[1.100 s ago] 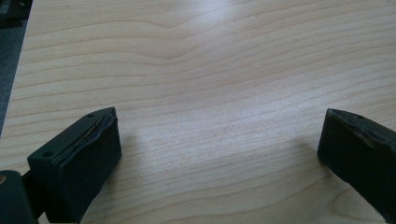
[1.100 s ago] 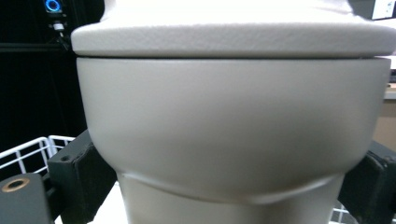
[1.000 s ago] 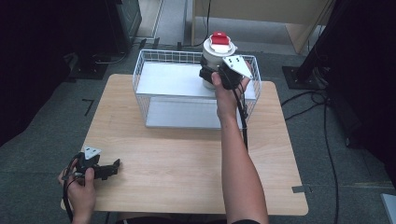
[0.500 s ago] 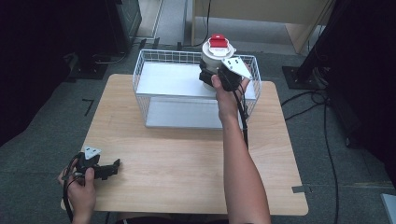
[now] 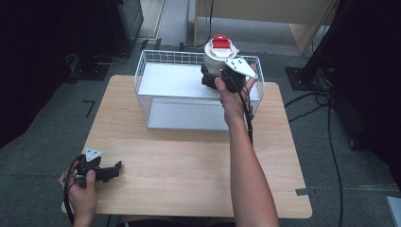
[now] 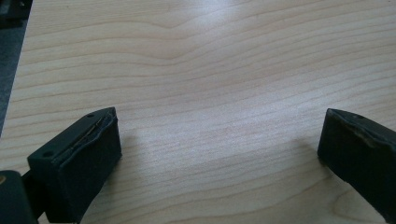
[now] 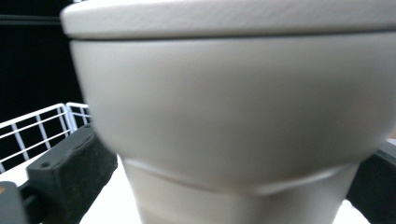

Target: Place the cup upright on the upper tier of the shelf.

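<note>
At upper centre, the right claw [image 5: 218,77] clamps a white container [image 5: 217,56] over the wire basket [image 5: 142,75]; at lower left, the left claw [image 5: 115,168] rests spread apart on the bench [image 5: 189,165].

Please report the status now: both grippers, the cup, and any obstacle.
Left gripper open, low over table. Right gripper shut on white cup, above wire basket. No obstacle seen.
</note>
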Tool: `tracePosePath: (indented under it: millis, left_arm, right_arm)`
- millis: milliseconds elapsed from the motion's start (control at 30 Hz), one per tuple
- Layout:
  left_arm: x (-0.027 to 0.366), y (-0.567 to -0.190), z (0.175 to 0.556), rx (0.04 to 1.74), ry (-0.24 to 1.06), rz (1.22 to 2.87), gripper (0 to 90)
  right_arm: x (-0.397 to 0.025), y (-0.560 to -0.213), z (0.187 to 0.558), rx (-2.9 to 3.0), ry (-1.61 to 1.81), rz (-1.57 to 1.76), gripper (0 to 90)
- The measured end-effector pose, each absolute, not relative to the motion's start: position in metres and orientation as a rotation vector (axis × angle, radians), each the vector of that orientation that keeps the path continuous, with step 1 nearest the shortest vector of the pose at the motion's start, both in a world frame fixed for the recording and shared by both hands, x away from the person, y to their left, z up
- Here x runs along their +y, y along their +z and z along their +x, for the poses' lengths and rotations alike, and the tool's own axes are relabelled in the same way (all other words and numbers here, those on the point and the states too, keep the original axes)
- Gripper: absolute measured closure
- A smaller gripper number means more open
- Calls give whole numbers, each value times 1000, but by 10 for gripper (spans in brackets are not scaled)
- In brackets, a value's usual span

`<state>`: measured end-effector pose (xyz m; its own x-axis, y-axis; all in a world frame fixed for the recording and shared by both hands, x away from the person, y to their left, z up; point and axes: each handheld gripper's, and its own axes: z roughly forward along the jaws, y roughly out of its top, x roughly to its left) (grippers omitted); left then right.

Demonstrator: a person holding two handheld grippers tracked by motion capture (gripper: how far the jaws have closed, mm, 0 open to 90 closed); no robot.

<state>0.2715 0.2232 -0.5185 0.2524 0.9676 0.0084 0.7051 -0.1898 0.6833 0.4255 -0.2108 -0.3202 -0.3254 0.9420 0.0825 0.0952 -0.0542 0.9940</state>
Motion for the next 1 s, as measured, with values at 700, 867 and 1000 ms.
tracePosePath:
  millis: [700,867,1000]
  left_arm:
    - [223,-519,271,1515,608,1968,0]
    - [223,-518,271,1514,609,1971,0]
    - [223,-519,272,1515,609,1966,0]
  right_arm:
    - [-223,-348,395,1568,1425,1139,0]
    - [-226,-356,385,1571,1434,1145,0]
    - [-229,-363,374,1578,1443,1138,0]
